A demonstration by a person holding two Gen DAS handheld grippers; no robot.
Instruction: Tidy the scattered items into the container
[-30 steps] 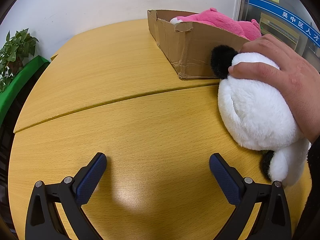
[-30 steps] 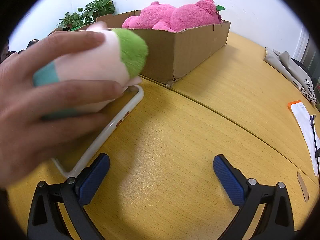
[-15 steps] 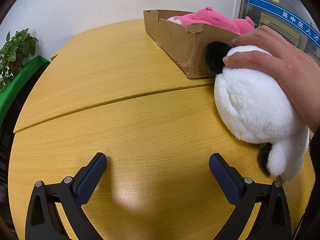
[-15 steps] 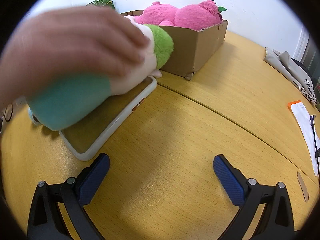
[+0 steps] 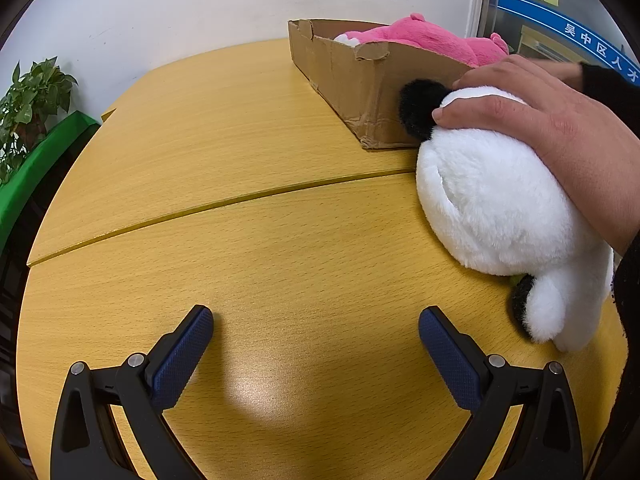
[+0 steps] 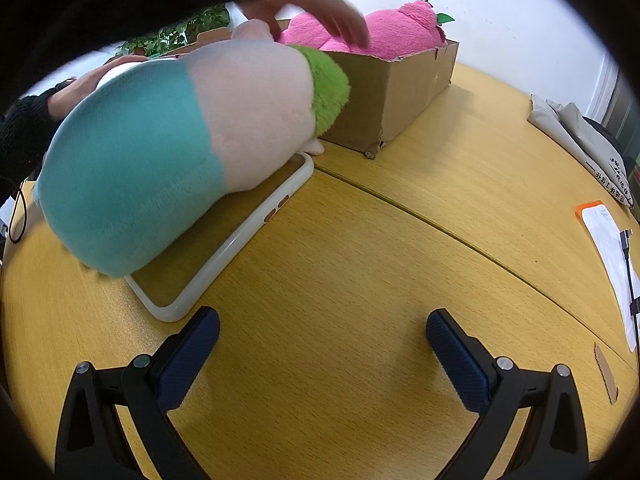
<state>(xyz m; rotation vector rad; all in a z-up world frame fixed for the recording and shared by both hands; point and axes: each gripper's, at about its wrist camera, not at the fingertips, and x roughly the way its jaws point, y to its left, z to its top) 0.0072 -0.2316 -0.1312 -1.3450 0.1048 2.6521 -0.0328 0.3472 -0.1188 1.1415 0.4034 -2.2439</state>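
Observation:
A cardboard box [image 5: 352, 80] holds a pink plush [image 5: 424, 38] at the back of the yellow table; it also shows in the right wrist view [image 6: 404, 88]. A white and black plush [image 5: 492, 208] lies on the table right of my left gripper [image 5: 316, 344], with a bare hand [image 5: 540, 120] on it. A teal, pink and green plush [image 6: 180, 144] lies on a white-rimmed phone case [image 6: 228, 248], left of and beyond my right gripper [image 6: 322, 340]. Both grippers are open and empty, low over the table.
A potted plant [image 5: 28, 100] and a green ledge stand at the far left. A grey cloth [image 6: 580, 140], a white paper with an orange item [image 6: 608, 248] and a cable lie at the right. A hand [image 6: 320, 8] hovers over the box.
The hand has let go of the teal plush, which now lies on the phone case, and has moved up over the box. The box has shifted. The grippers have not moved.

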